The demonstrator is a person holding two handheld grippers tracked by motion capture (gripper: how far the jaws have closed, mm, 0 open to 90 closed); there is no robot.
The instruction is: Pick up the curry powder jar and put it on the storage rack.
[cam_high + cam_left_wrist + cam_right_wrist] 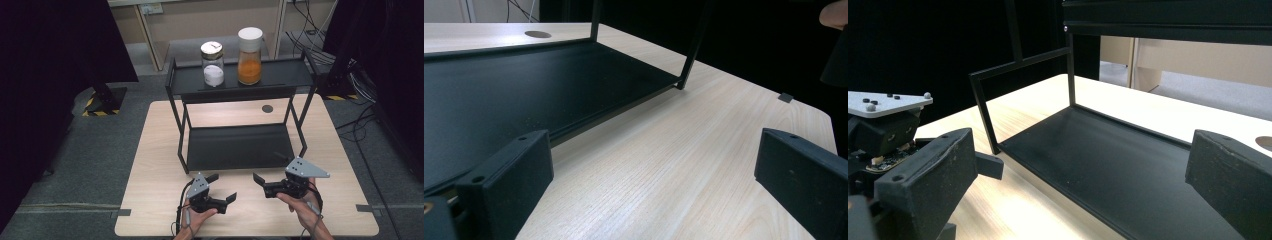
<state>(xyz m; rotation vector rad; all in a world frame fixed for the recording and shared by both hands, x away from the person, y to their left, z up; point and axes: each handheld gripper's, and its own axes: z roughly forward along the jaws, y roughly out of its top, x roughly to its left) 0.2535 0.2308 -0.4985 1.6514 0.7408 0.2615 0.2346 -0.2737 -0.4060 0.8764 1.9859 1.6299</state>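
Grippers hover low over the near edge of the pale wooden desk [155,150], the left gripper [224,187] and the right gripper [258,185] both with jaws spread wide and holding nothing, tips turned toward each other. Just beyond them stands the black two-tier rack [235,147], its lower shelf bare. Up on its top shelf, well apart from both grippers, a glass jar with white contents [212,64] stands beside a white-lidded jar with orange contents [249,56].

Black hand-held grippers [222,188], grey 3-corner plates w/ screws, black cables.
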